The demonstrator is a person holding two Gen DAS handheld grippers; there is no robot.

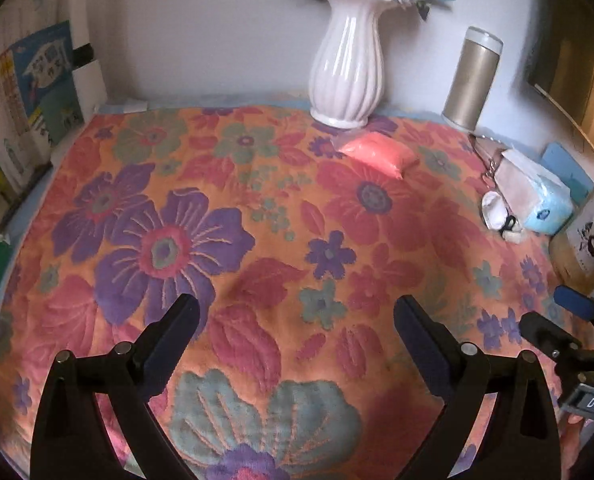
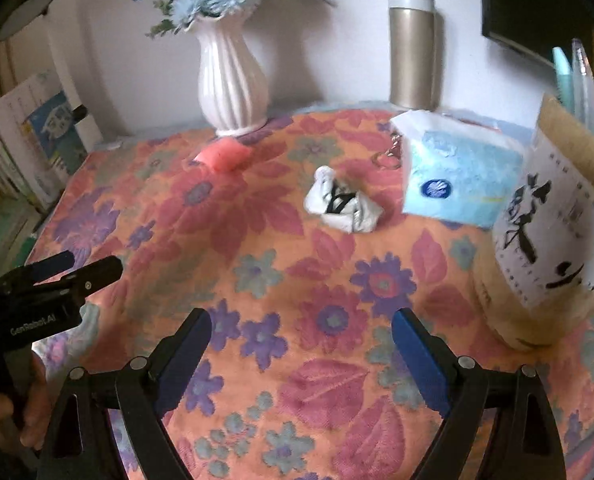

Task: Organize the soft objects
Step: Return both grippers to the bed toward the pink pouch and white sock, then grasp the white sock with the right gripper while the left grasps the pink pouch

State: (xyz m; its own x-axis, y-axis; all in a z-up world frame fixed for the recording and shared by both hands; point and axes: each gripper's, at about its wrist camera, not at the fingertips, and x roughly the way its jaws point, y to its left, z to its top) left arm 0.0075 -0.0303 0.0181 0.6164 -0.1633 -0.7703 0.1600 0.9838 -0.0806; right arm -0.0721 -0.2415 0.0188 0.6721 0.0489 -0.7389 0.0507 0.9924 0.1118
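Right wrist view places the task's soft things on the far half of the floral orange, pink and purple woven cloth [image 2: 297, 280]: a small crumpled white fabric bundle with black markings [image 2: 343, 206] lies just left of the pale blue and white soft tissue pack [image 2: 461, 176], and a plump coral-pink soft pouch [image 2: 225, 154] lies near the foot of the white ribbed ceramic vase [image 2: 233, 80]. Neither item is held. The right gripper [image 2: 301, 354] stands released, jaws wide with only bare cloth between them; the left gripper [image 1: 297, 334] is likewise released and empty over the near part of the cloth, well apart from the pouch [image 1: 377, 154]. The step in hand appears to be the approach to a first pick. For the right gripper the white bundle is the nearer target: bring the jaws forward so that the bundle sits centred between the pads, lower until the tips are just at the cloth surface, then close on the bulk of the fabric, not on a loose edge. Avoid pinching the woven cloth itself, which would drag everything on it. Keep clear of the brown paper bag with a white printed label [image 2: 553, 240] at the right and the gold cylindrical flask [image 2: 413, 52] behind. For the pouch, approach from the near side, since the vase stands immediately behind and could tip.
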